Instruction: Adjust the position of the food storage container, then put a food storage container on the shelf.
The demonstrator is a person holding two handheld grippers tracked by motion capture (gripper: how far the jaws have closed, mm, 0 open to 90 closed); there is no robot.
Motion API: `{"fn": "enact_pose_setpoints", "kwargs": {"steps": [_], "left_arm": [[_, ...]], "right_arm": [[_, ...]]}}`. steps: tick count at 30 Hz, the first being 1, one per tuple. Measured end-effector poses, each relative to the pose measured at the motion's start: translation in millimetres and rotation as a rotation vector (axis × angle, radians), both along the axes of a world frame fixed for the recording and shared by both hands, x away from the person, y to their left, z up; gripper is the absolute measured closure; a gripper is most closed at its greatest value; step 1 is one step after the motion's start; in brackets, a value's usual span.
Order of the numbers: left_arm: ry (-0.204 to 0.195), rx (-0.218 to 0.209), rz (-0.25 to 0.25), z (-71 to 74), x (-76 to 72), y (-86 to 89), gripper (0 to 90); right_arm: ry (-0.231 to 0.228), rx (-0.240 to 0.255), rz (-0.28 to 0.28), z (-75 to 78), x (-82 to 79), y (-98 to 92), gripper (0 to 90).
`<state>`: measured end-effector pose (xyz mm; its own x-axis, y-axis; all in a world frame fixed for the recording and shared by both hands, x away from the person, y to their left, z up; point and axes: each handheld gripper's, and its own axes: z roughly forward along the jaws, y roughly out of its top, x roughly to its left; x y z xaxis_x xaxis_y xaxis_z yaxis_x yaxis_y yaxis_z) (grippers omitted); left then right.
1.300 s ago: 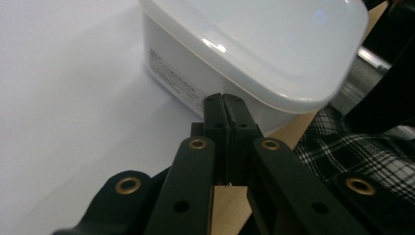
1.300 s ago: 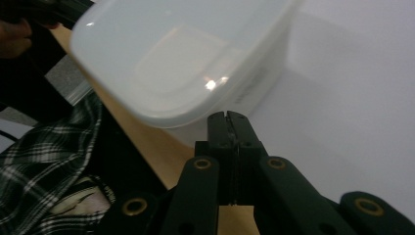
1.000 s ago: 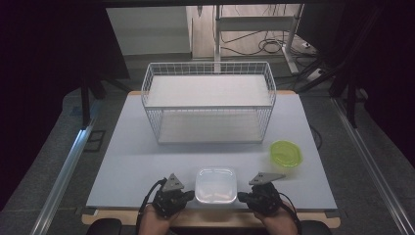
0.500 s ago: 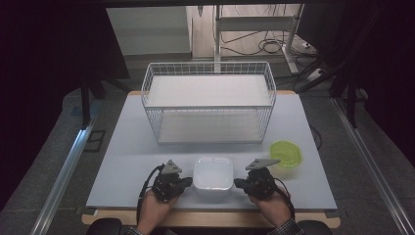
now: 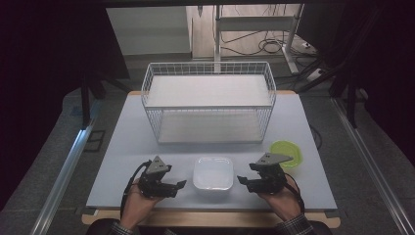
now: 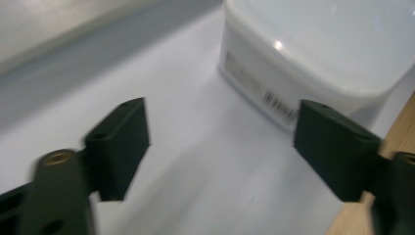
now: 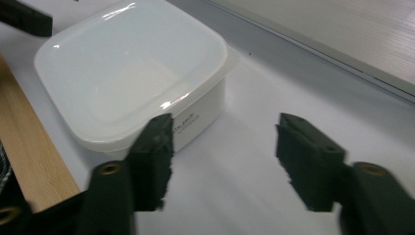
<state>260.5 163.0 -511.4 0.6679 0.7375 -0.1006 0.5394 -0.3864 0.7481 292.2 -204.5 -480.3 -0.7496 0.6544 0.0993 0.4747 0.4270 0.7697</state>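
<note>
Dark room behind, pale counter (image 5: 122, 147) in front. White plastic container (image 5: 213, 173) sat near the counter's front edge, lid on, between both tools and touching neither. Left tool (image 5: 177, 185) was released, jaws spread, just beside its left wall; right tool (image 5: 243, 180) likewise spread on the other side. Wire basket (image 5: 208, 105) stood behind, green bowl (image 5: 286, 151) right. Likely a two-sided lift: close in level, pinch under the rim evenly.
</note>
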Motion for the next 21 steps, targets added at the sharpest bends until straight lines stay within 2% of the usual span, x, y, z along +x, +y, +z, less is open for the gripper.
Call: {"fn": "enact_pose_setpoints", "kwargs": {"steps": [1,2,6,7,10,11,12,13,15,21], "left_arm": [[0.000,0.010,-0.001,-1.5,-1.8,1.3,11.1],[-0.001,0.015,0.000,-3.2,-3.2,2.5,8.6],[-0.011,0.005,0.007,-7.2,-2.8,5.5,5.2],[-0.016,-0.019,0.004,-8.0,-2.3,6.8,5.0],[-0.036,-0.022,0.005,-7.8,-3.4,7.0,4.3],[-0.062,-0.025,0.002,-6.8,-4.2,7.1,4.1],[-0.068,-0.035,-0.003,-6.6,-4.0,7.4,4.0],[-0.068,-0.035,-0.003,-6.6,-4.0,7.4,3.7],[-0.061,-0.063,-0.018,-7.7,-3.1,7.3,3.1],[-0.053,-0.056,-0.031,-4.2,-3.9,1.6,2.4]], "right_arm": [[0.012,0.032,0.013,-1.1,-0.3,-2.1,20.3],[0.024,0.042,0.021,-2.1,-0.3,-3.9,17.0],[0.026,0.034,0.010,-7.0,0.7,-7.6,11.6],[0.030,0.040,0.009,-7.9,1.4,-8.3,11.2],[0.035,0.045,0.008,-8.4,1.7,-8.6,10.5],[0.034,0.042,0.005,-9.0,1.3,-7.9,9.8],[0.035,0.040,0.006,-9.3,1.1,-7.4,9.4],[0.035,0.040,0.006,-9.3,1.1,-7.4,9.4],[0.032,0.029,0.012,-9.7,0.0,-4.7,7.9],[0.032,0.005,0.015,-10.9,-1.1,-0.2,4.3]]}}
